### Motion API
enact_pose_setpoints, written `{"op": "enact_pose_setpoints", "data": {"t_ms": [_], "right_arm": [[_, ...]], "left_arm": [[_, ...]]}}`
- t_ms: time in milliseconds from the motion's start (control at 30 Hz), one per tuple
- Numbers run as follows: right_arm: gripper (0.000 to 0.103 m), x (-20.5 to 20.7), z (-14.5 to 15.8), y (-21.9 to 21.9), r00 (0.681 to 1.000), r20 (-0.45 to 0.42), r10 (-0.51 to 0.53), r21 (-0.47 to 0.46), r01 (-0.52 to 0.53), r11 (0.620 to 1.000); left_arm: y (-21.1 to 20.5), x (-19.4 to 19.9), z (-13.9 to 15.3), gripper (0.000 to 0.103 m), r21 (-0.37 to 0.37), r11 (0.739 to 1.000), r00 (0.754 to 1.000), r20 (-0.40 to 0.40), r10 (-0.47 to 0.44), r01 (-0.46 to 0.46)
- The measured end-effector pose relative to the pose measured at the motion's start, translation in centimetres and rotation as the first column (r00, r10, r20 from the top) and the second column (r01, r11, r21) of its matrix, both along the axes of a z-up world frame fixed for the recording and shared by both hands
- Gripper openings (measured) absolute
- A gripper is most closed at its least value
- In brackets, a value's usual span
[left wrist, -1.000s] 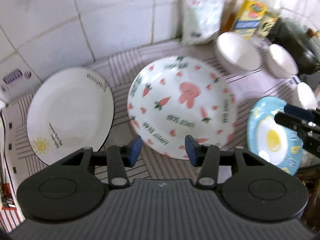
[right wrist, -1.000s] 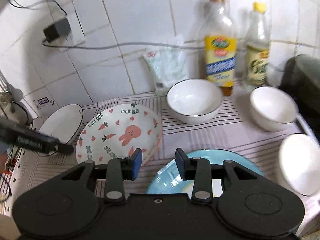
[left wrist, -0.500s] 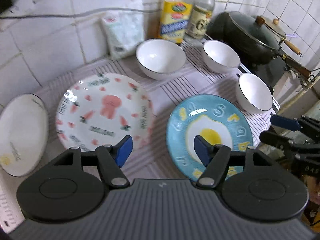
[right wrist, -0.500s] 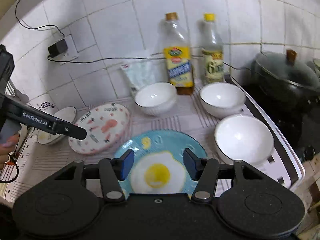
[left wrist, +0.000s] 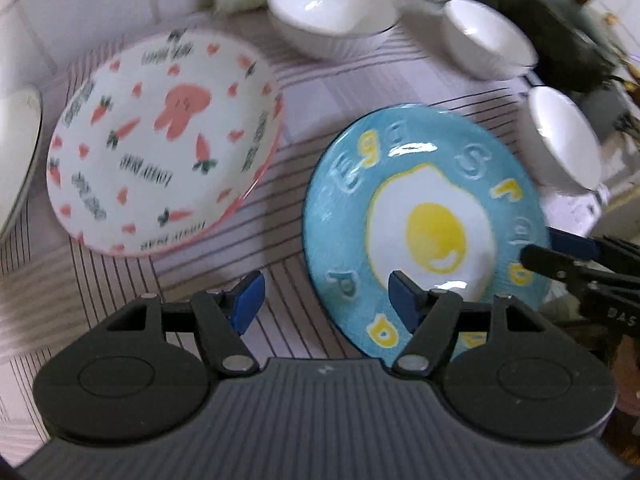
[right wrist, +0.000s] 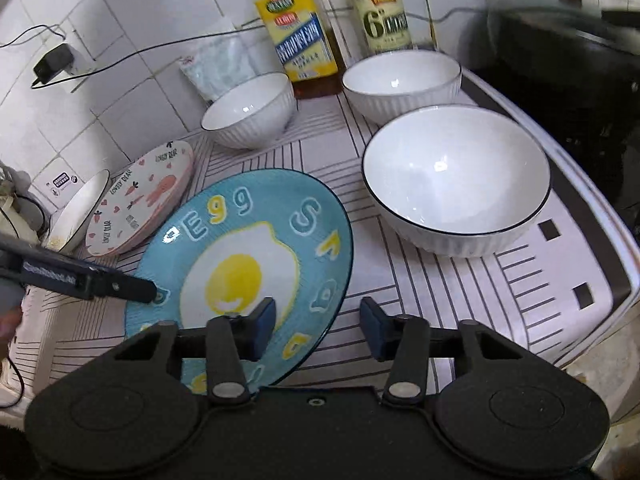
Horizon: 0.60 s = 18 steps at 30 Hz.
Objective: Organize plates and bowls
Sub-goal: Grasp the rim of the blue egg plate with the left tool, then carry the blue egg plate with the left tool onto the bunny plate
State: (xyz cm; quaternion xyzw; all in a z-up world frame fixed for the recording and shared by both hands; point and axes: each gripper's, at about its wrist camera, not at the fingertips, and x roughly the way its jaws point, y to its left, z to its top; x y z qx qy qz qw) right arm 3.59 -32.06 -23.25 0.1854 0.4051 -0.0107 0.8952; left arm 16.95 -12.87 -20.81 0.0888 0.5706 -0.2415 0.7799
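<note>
A blue egg plate (left wrist: 424,224) (right wrist: 248,276) lies on the striped mat, with a white rabbit-and-carrot plate (left wrist: 164,140) (right wrist: 140,200) to its left and a plain white plate (right wrist: 80,208) beyond that. Three white bowls stand behind and right: a near one (right wrist: 456,180), a far-right one (right wrist: 400,80), a far-left one (right wrist: 248,110). My left gripper (left wrist: 324,300) is open and empty, straddling the egg plate's left rim. My right gripper (right wrist: 318,328) is open and empty over that plate's right rim.
Two oil bottles (right wrist: 300,36) (right wrist: 384,12) and a white bag (right wrist: 216,68) stand against the tiled wall. A dark lidded pot (right wrist: 568,60) sits on the stove at right. A charger and cable (right wrist: 52,64) hang on the wall.
Both grippers have dropped lower and closer to the blue egg plate. The left one shifted right toward it; the right one's view tilted down onto the mat.
</note>
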Motion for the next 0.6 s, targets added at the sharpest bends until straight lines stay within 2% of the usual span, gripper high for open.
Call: {"op": "enact_pose_setpoints", "data": {"t_ms": [133,200,300,367,467,600], "right_arm": [[0.020,0.1,-0.4,-1.0,1.000,0.009,-0.018,0.041,0.017,0.999],[0.018,0.2,-0.5,-1.4,1.000,0.015,-0.024,0.069,0.023,0.997],[0.014,0.1,-0.7,-1.8,1.000,0.018,-0.012,0.082,0.011,0.997],[0.013,0.3,-0.9,-2.2,1.000,0.016,-0.010,0.103,0.008,0.995],[0.013,0.6,-1.2,-2.4,1.000,0.004,-0.009,0.133,0.008,0.991],[0.014,1.1,-1.9,-2.8,1.000,-0.018,-0.016,0.198,0.019,0.980]], "left_arm": [[0.4,0.7,-1.5,0.066,-0.009,0.995,0.994,-0.038,0.099,-0.100],[0.5,0.7,-1.8,0.066,-0.007,0.992,0.992,-0.032,0.123,-0.124],[0.1,0.1,-1.7,0.058,0.009,0.995,0.995,-0.005,0.098,-0.098],[-0.2,-0.1,-1.5,0.039,-0.018,0.997,0.997,-0.008,0.079,-0.080],[-0.8,-0.3,-1.4,0.028,-0.023,0.997,0.997,-0.018,0.077,-0.078],[-1.1,-0.2,-1.3,0.029,-0.015,0.996,0.996,-0.022,0.090,-0.090]]}}
